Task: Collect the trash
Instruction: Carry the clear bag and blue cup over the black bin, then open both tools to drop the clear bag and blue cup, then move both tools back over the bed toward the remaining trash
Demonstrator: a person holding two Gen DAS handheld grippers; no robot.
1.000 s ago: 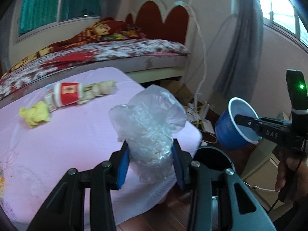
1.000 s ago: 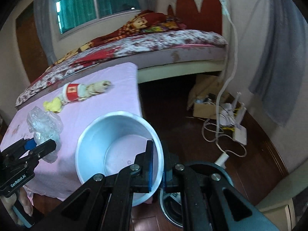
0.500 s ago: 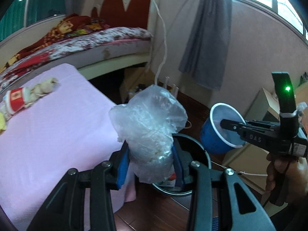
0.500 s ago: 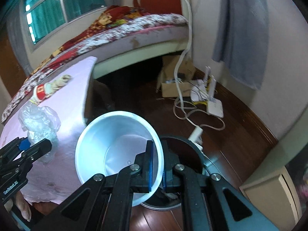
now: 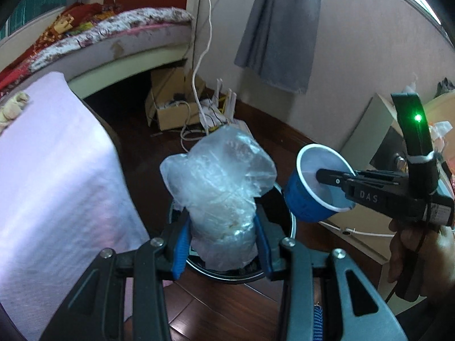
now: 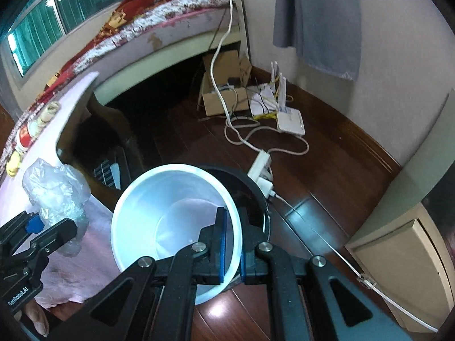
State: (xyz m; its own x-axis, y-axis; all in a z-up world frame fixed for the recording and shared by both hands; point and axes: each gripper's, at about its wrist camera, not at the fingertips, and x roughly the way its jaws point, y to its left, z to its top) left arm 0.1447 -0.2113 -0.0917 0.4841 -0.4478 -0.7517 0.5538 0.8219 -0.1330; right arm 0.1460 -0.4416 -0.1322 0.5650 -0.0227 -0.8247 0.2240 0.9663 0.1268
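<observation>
My left gripper [image 5: 221,241] is shut on a crumpled clear plastic bag [image 5: 221,187] and holds it right above a round black trash bin [image 5: 281,218] on the floor. My right gripper [image 6: 231,244] is shut on the rim of a blue paper cup [image 6: 170,216] with a white inside, held over the bin's rim [image 6: 256,190]. The cup [image 5: 310,196] and right gripper [image 5: 335,180] also show at the right of the left wrist view. The bag [image 6: 57,196] and left gripper [image 6: 48,227] show at the left of the right wrist view.
A pink-covered table [image 5: 51,176] stands to the left, with a red-and-white cup [image 6: 24,137] and yellow scrap [image 6: 12,164] on its far part. A cardboard box [image 5: 170,105], router [image 6: 290,118], cables and a power strip [image 6: 260,166] lie on the wooden floor. A bed [image 5: 113,39] stands behind.
Both grippers swung right, off the table and over the floor. The bag and the cup now hang over the black bin. Both grips are unchanged.
</observation>
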